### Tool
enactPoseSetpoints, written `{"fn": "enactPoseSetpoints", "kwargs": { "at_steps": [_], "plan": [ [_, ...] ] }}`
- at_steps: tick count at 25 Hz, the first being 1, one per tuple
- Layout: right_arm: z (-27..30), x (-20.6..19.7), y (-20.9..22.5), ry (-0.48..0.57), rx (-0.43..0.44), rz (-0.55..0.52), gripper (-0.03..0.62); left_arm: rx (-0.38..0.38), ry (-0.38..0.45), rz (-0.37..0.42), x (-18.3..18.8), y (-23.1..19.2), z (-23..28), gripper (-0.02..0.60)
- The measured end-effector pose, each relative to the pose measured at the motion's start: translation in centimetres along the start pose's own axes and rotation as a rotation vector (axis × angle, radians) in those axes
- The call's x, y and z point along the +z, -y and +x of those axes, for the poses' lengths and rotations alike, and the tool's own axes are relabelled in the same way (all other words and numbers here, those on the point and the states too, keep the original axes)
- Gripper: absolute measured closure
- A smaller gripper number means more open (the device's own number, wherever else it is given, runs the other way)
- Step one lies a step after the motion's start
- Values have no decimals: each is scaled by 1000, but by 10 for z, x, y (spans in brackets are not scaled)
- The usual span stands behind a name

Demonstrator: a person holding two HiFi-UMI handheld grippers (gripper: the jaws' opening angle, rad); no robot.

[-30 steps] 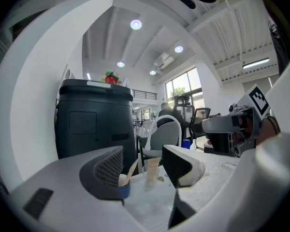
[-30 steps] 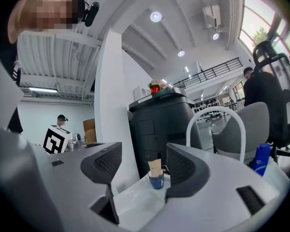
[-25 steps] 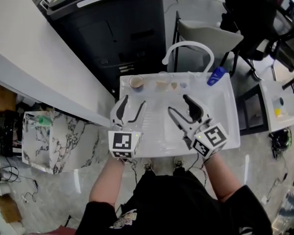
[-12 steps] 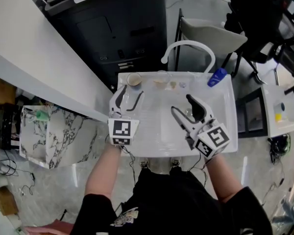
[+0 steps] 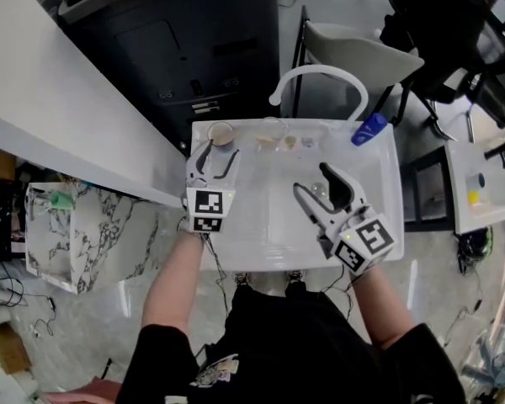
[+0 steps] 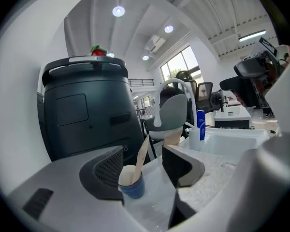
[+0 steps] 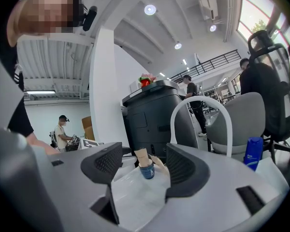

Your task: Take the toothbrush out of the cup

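Toothbrush [image 6: 142,152] standing in blue cup [image 6: 132,186], tilted up rightward, left gripper [image 6: 145,162] jaws spread just before it, right gripper [image 7: 142,164] likewise spread.

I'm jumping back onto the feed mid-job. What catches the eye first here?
The left gripper, jaws apart, points at a blue cup at the far left corner of the white table, a toothbrush leaning in it. The right gripper hovers open over the table's middle; a blue bottle stands at the far right corner.

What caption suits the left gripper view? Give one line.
Open left hand-held gripper frames the blue cup holding the toothbrush.
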State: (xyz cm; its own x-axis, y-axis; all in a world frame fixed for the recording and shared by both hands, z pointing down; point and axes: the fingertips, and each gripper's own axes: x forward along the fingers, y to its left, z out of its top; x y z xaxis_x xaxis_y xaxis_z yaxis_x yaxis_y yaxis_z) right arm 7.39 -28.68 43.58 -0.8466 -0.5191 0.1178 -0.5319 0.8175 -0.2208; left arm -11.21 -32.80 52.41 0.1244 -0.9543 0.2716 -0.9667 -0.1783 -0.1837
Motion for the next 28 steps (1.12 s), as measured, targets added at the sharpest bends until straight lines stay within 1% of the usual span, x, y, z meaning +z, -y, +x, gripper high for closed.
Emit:
{"fn": "enactPoseSetpoints", "kwargs": {
  "at_steps": [5, 14, 22, 28],
  "plan": [
    [3, -5, 9, -14, -26, 7, 316, -10, -34, -12, -20, -3, 19, 345],
    [11, -10, 28, -32, -67, 32, 318, -27, -74, -7, -41, -13, 50, 345],
    [19, -17, 36, -44, -88, 57, 319, -49, -107, -19, -58, -16, 65, 347],
    [22, -22, 42, -47, -103, 77, 322, -55, -123, -23, -68, -19, 72, 366]
  ]
}}
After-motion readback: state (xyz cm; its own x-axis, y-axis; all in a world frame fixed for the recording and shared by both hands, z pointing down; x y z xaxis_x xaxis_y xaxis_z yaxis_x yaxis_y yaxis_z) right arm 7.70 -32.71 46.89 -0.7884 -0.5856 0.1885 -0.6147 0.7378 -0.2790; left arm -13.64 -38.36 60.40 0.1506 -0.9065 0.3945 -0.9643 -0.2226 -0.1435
